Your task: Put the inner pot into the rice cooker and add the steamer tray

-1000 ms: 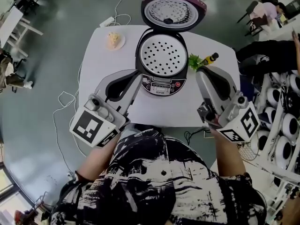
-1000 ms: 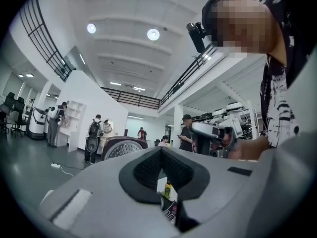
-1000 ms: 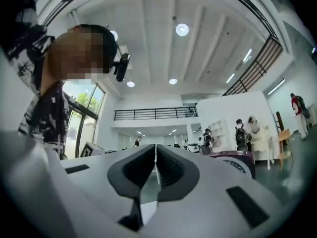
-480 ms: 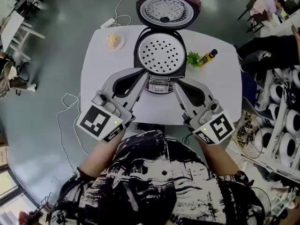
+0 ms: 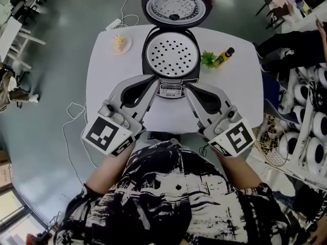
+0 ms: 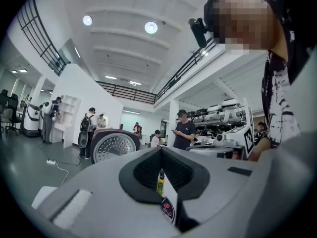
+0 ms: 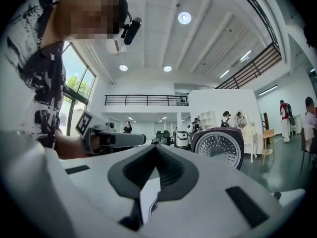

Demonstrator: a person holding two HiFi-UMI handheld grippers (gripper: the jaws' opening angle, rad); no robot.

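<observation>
Two grippers point at the rice cooker [image 5: 171, 90] from the person's side of the white surface [image 5: 104, 86]. The left gripper [image 5: 155, 79] comes in from 7 o'clock of the cooker and the right gripper [image 5: 187, 85] from 5 o'clock, their tips just beside the control panel.

In the left gripper view its fingers [image 6: 143, 170] meet at the tip and hold nothing. Only the hollow between the curved pads stays clear, and a bottle [image 5: 224, 57] shows through it. The right gripper's fingers [image 7: 173, 170] are likewise closed tip to tip and empty.

The steamer tray [image 5: 171, 55], a round perforated disc, sits level in the cooker's mouth. Whether the inner pot lies beneath it cannot be told. The lid [image 5: 176, 6] stands open at 12 o'clock of the body, its dimpled inner face turned up.

A small plate [image 5: 119, 43] with pale food rests at 10 o'clock of the cooker, near the surface's far edge. The bottle lies at 3 o'clock, touching a sprig of greens [image 5: 207, 59] that is just beside the cooker's wall.
</observation>
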